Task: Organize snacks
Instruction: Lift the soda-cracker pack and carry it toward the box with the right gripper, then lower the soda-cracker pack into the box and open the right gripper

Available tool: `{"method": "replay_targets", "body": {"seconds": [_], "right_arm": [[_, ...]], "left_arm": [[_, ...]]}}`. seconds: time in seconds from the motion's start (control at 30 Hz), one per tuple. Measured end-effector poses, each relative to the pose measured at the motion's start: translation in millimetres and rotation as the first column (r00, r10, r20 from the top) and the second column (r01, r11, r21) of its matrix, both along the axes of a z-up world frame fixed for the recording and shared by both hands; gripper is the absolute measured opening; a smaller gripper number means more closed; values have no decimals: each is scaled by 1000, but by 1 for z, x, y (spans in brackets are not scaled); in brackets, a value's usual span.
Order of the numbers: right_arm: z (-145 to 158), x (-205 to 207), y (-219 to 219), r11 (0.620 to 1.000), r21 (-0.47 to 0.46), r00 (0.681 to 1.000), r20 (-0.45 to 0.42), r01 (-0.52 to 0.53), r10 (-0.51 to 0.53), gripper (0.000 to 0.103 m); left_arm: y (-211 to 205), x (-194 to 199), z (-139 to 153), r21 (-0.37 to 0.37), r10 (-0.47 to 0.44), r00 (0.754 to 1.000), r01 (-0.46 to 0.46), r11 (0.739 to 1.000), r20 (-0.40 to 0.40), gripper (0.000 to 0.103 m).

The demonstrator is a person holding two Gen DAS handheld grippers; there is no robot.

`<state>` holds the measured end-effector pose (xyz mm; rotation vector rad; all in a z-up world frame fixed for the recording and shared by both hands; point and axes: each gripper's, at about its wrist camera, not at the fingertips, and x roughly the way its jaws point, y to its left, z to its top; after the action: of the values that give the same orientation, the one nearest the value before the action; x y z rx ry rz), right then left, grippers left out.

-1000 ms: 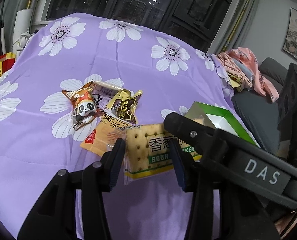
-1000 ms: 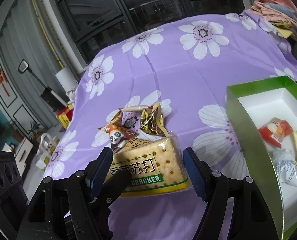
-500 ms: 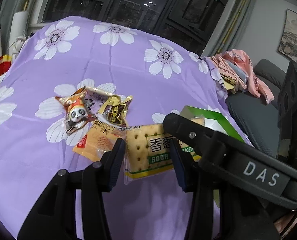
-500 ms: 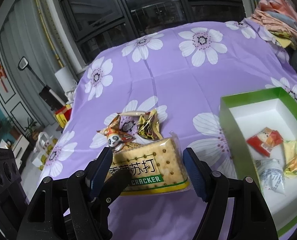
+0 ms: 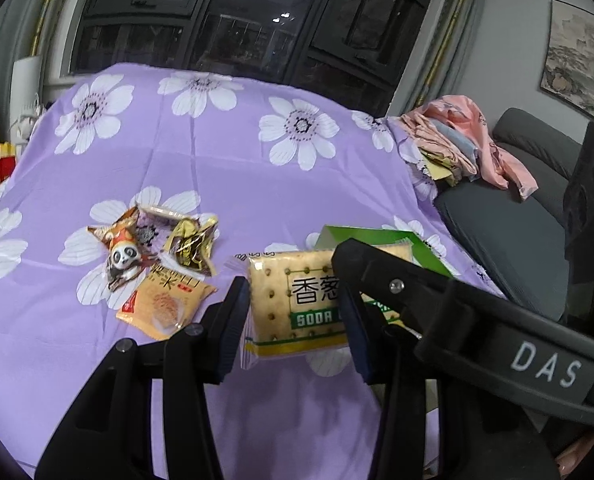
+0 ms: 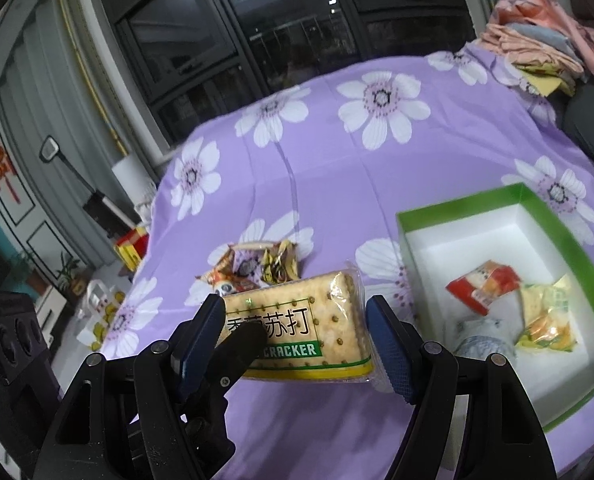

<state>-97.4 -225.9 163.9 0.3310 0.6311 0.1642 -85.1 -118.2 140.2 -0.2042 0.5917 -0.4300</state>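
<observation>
A soda cracker pack (image 5: 297,304) (image 6: 297,332) is held in the air between both grippers, above the purple flowered cloth. My left gripper (image 5: 293,316) is shut on its left half. My right gripper (image 6: 297,340) is shut on its ends; its black finger crosses the left wrist view. A green box (image 6: 533,204) with a white inside stands at the right and holds several snack packets (image 6: 483,286). Its corner shows behind the pack in the left wrist view (image 5: 361,236). A pile of loose snacks lies on the cloth: a panda packet (image 5: 123,254), a gold packet (image 5: 191,246) and an orange packet (image 5: 163,306).
A heap of pink clothes (image 5: 469,140) lies at the table's far right edge beside a grey sofa (image 5: 537,208). Dark windows (image 5: 233,32) stand behind the table. Red and yellow bags (image 6: 131,246) stand on the floor at the left.
Both grippers have lifted the cracker pack off the snack pile and carried it up and right toward the green box. The orange packet beneath it is now uncovered.
</observation>
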Motion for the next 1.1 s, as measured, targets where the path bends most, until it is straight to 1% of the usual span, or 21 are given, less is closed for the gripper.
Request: {"method": "replay_targets", "body": {"seconds": [0.2, 0.4, 0.47, 0.6, 1.1], "right_arm": [[2, -5, -16, 1000, 26, 1000, 8, 15, -15, 75], [2, -9, -30, 998, 39, 999, -7, 40, -40, 75], [3, -13, -36, 998, 44, 999, -2, 48, -48, 75], [2, -13, -47, 995, 82, 998, 1, 60, -60, 75], [-10, -12, -81, 981, 136, 990, -36, 140, -136, 75]], "left_arm": [[-18, -1, 5, 31, -12, 1000, 12, 999, 4, 44], [-31, -1, 3, 30, -33, 999, 33, 999, -12, 45], [-37, -3, 6, 42, -47, 999, 47, 998, 0, 45], [-50, -2, 9, 68, -52, 999, 51, 996, 15, 45], [-82, 9, 3, 99, -109, 994, 111, 989, -22, 45]]}}
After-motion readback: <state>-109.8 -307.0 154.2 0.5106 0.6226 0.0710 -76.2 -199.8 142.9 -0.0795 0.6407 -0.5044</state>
